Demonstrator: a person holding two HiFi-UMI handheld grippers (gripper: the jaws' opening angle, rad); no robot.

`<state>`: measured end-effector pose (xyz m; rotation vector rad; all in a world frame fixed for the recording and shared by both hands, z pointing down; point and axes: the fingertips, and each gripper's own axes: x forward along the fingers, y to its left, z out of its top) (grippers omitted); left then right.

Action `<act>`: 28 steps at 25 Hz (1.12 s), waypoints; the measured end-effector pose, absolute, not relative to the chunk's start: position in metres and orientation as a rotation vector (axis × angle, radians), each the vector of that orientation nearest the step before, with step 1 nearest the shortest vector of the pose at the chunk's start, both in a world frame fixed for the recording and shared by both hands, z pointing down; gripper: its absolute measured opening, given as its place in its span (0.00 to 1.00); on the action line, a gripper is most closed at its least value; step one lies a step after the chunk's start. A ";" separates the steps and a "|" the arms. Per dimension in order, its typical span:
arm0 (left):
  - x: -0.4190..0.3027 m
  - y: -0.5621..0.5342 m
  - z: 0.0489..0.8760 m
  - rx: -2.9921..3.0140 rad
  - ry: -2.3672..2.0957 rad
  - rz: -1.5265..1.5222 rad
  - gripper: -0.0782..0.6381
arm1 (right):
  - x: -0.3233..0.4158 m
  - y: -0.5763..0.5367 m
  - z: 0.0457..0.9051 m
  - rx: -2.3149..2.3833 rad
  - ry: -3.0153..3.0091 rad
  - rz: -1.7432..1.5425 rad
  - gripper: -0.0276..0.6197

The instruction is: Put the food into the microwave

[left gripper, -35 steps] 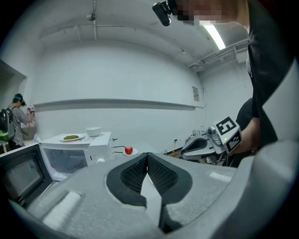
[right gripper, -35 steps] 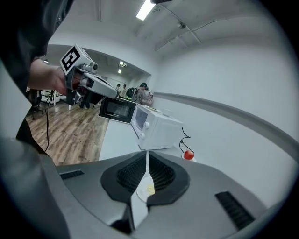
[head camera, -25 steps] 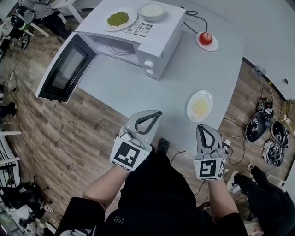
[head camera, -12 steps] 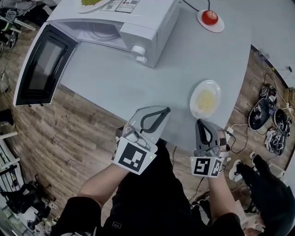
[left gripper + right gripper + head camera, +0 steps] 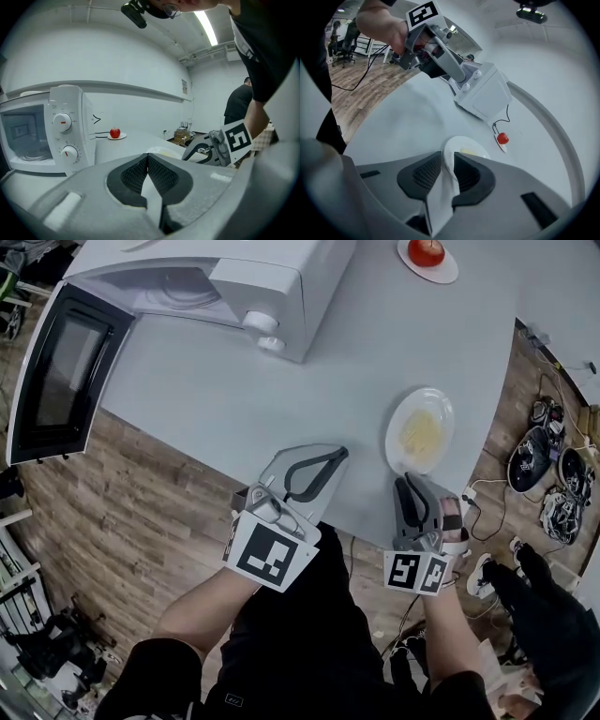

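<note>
— Where is the plate [image 5: 442, 418]?
— Flat on the desk [image 5: 281, 399], near its right edge. It's round, and the yellow food [image 5: 418, 435] streak runs away from the person.
— Grippers?
— The right gripper [image 5: 447, 158] has its fingers opening, with the plate's rim between them, unpinched. The left gripper [image 5: 147, 155] has its fingers pressed together, empty.

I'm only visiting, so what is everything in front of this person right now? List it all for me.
Microwave: one, white, far left of the table, door hanging open.
Plate of food: one, white with yellow food, near table edge, just ahead of the right gripper.
Apple: one, red, on a small white saucer, far side of the table.
Table: one, pale grey, above a wood floor.
Cables and gear: several, dark, on the floor at right.
Left gripper: one, grey, shut and empty, over the near table edge.
Right gripper: one, grey, jaws opening, plate's near rim in the gap, not gripped.
</note>
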<state>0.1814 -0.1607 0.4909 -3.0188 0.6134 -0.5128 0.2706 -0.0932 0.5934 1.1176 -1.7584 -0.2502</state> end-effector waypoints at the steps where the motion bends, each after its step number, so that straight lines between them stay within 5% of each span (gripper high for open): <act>1: 0.182 -0.161 0.491 -3.016 0.612 -0.511 0.12 | 0.272 -0.093 0.596 1.113 -1.754 -0.247 0.19; 28: 0.170 -0.166 0.500 -3.017 0.675 -0.493 0.12 | 0.267 -0.093 0.604 1.035 -1.610 -0.384 0.10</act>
